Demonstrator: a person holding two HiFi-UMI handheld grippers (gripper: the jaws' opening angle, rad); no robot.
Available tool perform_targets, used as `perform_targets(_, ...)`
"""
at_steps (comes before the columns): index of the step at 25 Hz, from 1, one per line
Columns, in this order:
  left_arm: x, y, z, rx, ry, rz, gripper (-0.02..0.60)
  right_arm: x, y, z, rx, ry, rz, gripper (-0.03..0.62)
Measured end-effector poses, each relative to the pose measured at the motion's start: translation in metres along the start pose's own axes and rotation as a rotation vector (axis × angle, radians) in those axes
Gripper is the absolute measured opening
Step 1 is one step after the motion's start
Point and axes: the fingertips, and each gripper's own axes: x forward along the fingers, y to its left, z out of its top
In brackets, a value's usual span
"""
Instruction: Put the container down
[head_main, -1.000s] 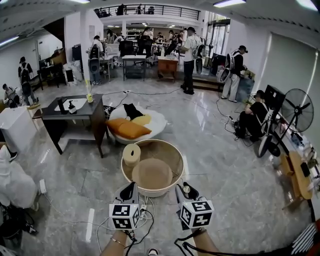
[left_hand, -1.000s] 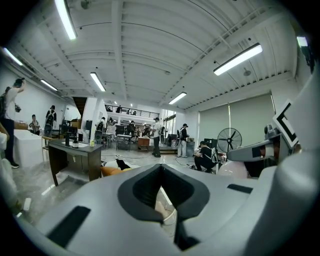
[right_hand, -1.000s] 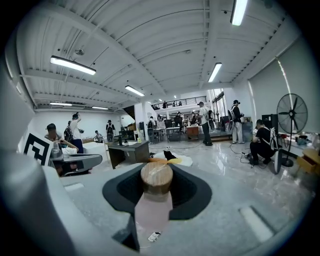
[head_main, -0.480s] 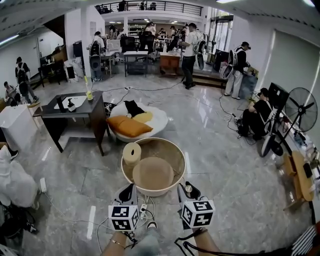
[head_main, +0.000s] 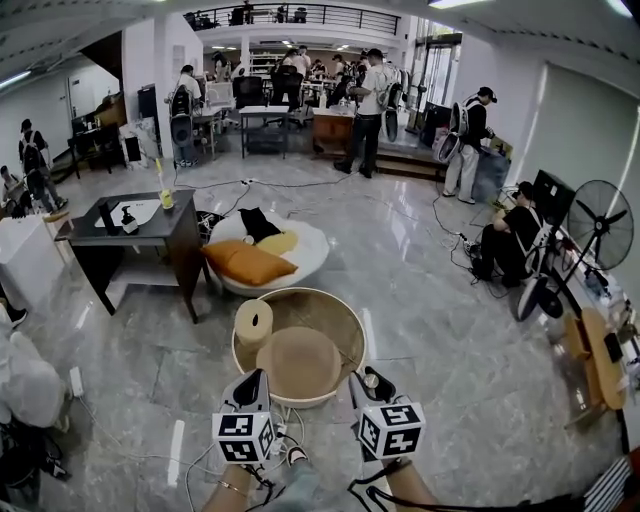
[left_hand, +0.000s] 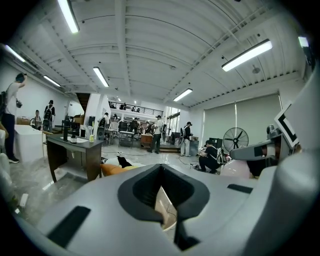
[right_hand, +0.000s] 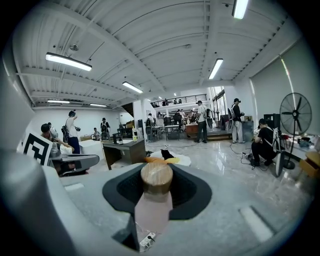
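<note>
Fingers (left_hand: 136, 186) of the left gripper (left_hand: 164, 199) stand narrow, pinched on the near rim of a large round beige tub (head_main: 338, 316), whose pale wall fills the slit between them in the left gripper view. In the head view this tub sits in the lower middle of the frame, over a grey marble floor (head_main: 440, 340), with its near edge meeting the left gripper. Whether its base is clear of the floor I cannot tell. Inside it, at the left, a cream cylindrical roll (head_main: 253, 322) stands upright against the wall. Just right of the roll, a round tan disc (head_main: 298, 362) lies flat on the bottom. Above the tub in the frame, a white round floor bed (head_main: 305, 250) carries an orange cushion (head_main: 248, 264). At the right of the tub's near rim, the right gripper (right_hand: 156, 200) has its fingers (right_hand: 192, 192) set fairly wide, clamped on a pale pink bottle (right_hand: 152, 215) with a round wooden cap (right_hand: 156, 176). The bottle is upright between them and just outside the tub. At the far right edge stands a black pedestal fan (head_main: 600, 222).
</note>
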Motion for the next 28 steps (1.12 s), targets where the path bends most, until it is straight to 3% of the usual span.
perform_targets(16,0.145,0.037,0.048,-0.035,-0.023,0.014,-0.008,0.129,-0.056,0.065,-0.046,0.002,0.007,0.121)
perform_targets(28,0.205,0.062,0.063,-0.005,0.0,0.027,-0.008,0.202,-0.072,0.078,-0.023,0.019,0.034,0.121)
